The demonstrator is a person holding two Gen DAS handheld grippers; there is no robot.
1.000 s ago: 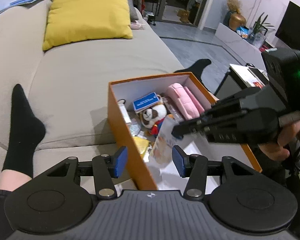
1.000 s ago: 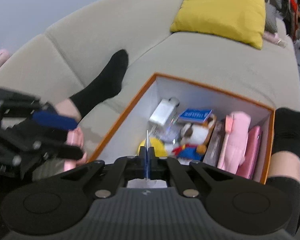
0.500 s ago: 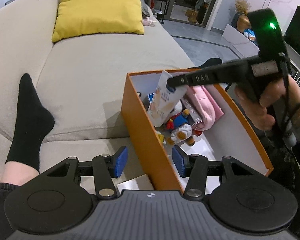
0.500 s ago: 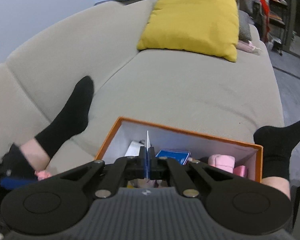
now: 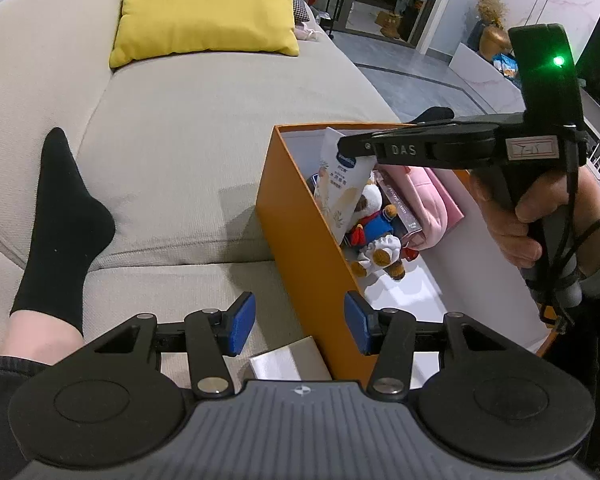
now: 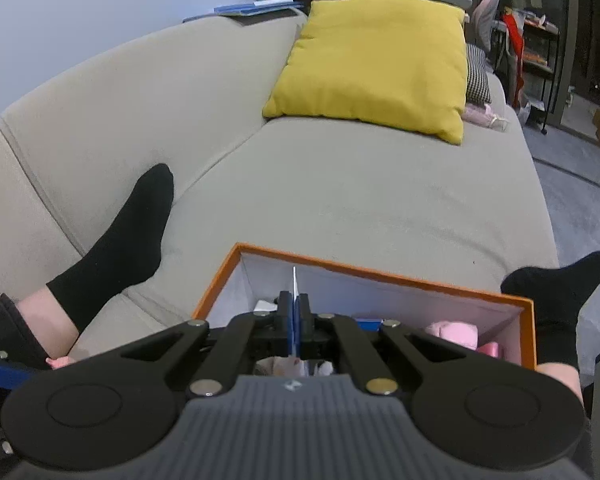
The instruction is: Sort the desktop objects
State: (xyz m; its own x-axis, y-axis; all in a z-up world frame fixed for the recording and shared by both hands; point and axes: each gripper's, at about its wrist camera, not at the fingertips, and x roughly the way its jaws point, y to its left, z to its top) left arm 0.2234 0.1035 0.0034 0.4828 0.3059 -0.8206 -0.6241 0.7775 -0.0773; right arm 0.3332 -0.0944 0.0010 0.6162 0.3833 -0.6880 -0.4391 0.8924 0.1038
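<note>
A home living room: beige sofa [image 6: 340, 184], yellow cushion [image 6: 376, 60].

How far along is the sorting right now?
Done: the orange box already holds plush toys, a pink pouch and other small things. In hand: the right gripper is shut on a white tube, hanging over the box. Left: a white card lies outside beside the box; the left gripper is open and empty.
</note>
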